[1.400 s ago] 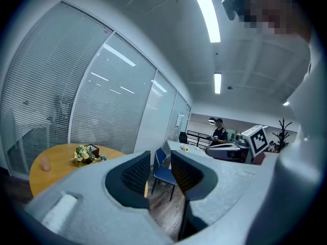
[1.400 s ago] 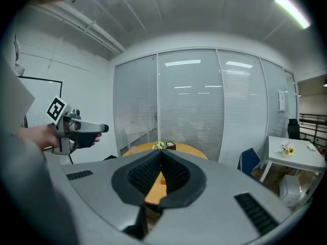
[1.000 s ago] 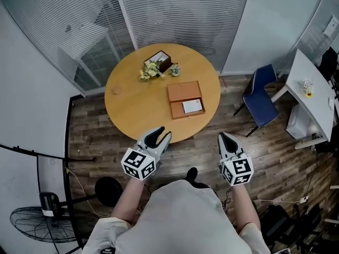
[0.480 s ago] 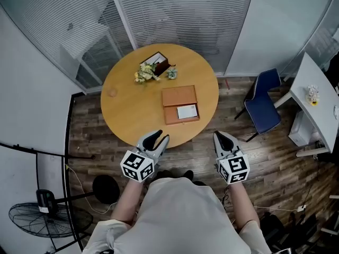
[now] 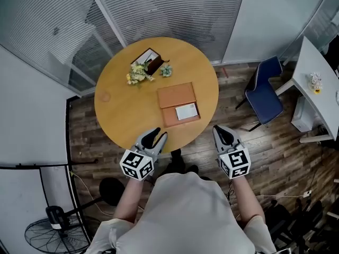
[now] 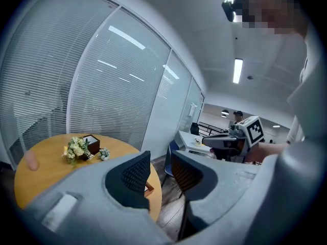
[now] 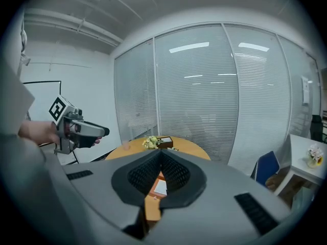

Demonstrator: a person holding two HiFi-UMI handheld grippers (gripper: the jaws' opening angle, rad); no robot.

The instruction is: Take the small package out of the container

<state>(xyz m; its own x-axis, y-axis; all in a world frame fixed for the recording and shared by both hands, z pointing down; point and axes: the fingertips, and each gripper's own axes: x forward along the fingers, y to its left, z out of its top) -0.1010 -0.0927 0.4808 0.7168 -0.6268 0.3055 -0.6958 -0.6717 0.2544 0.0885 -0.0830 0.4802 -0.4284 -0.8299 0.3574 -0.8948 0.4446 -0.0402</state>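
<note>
The round wooden surface point(image 5: 122, 110) carries the container point(image 5: 176, 95), a flat orange-brown box lying open right of centre; the small package point(image 5: 186, 111), a white rectangle, is seen lying untouched inside the container's nearer half. A spray of flowers point(image 5: 136, 73) and a dark box point(image 5: 149, 60) are set together at the far side, well apart from the container. The left claw point(image 5: 157, 135) is held over the near edge of the surface, its jaws apart with nothing between them. The right claw point(image 5: 222, 133) is held just off the edge at the right, its jaws closed tip to tip on nothing. Compared with one second earlier, the near edge of the surface is seen further down the head view and closer to both claws, while the container, the package inside it and the set of both claws are unchanged. A blue chair point(image 5: 266, 91) is seen on the plank floor point(image 5: 275, 142) at the right
</note>
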